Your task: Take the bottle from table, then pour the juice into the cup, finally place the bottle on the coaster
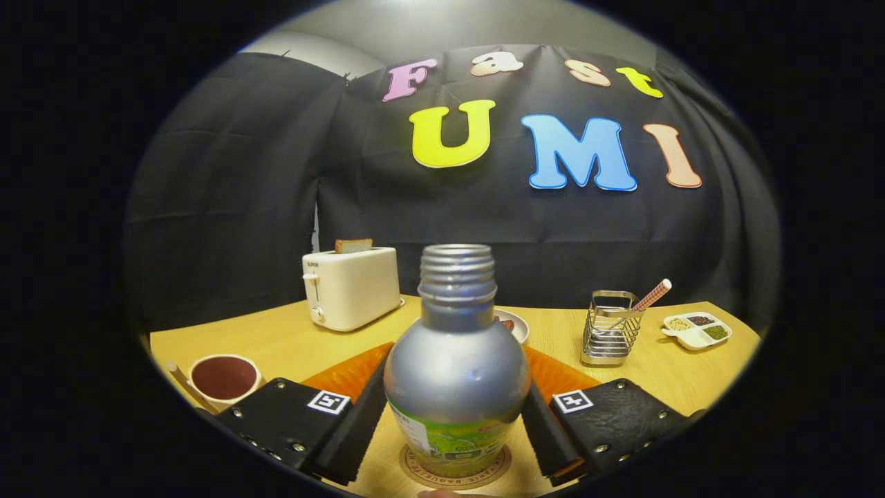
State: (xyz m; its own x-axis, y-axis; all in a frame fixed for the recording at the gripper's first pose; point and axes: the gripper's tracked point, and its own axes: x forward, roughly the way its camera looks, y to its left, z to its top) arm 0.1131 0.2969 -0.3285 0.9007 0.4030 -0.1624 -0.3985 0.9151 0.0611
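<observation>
You are holding the gripper (456, 422) around a silver bottle (456, 366), its 2 fingers (349, 432) lying against the bottle's sides just above the green label, so they appear to be closed on it, though how firmly they are pressing cannot be told. The bottle is standing upright, uncapped, on the round coaster (415, 470) at the near edge of the counter (276, 339). The cup (225, 379), already showing dark juice inside, is sitting off beyond the left finger, well apart from the bottle. Judging by the filled cup and the bottle's position, you are nearing the release. The risk now is in the letting go: opening unevenly could drag the smooth, rounded body sideways, tipping it off the coaster and spilling whatever is remaining through the open neck. Pulling back before both fingers are clear could do the same. An orange mat (346, 373), a toaster (351, 287) and a wire basket (608, 328) are standing behind.
</observation>
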